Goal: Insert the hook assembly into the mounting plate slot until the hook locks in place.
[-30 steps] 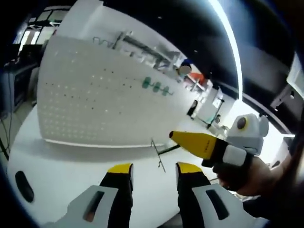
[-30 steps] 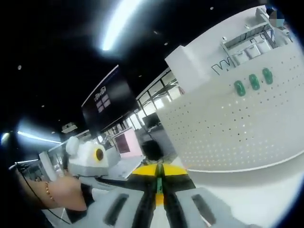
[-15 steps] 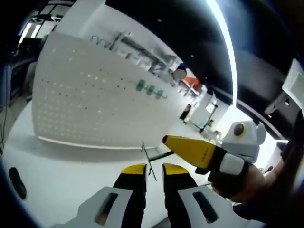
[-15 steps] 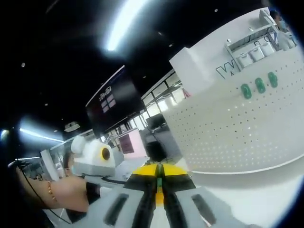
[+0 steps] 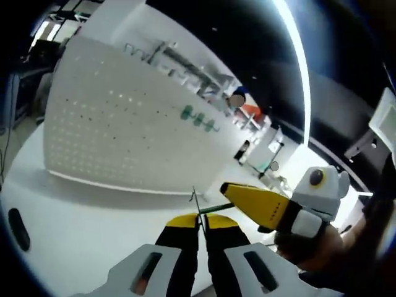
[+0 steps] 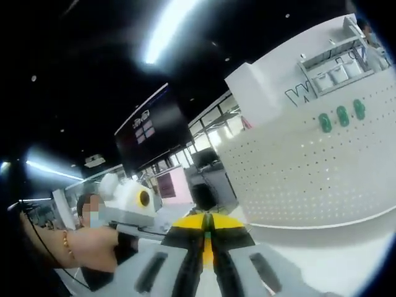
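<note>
In the left gripper view the white pegboard (image 5: 133, 133) fills the upper left, standing upright at the back of the white worktop (image 5: 80, 229), with three green pegs (image 5: 199, 117) on it toward the centre. That board looks to be the mounting plate. The left claw (image 5: 199, 221) sits at bottom centre, its yellow tips nearly together on the thin wire hook assembly (image 5: 197, 205), which pokes up just above them. From the right, the right claw (image 5: 232, 190) also pinches a green-tinted rod of the same piece, so both claws hold it. The wire's upright part points roughly toward the board, which lies ahead and to the upper left, well apart from it.

In the right gripper view the right claw (image 6: 206, 230) is closed on a green sliver, with the pegboard at right. The hook's shape and the target slot are too fine to make out.
</note>
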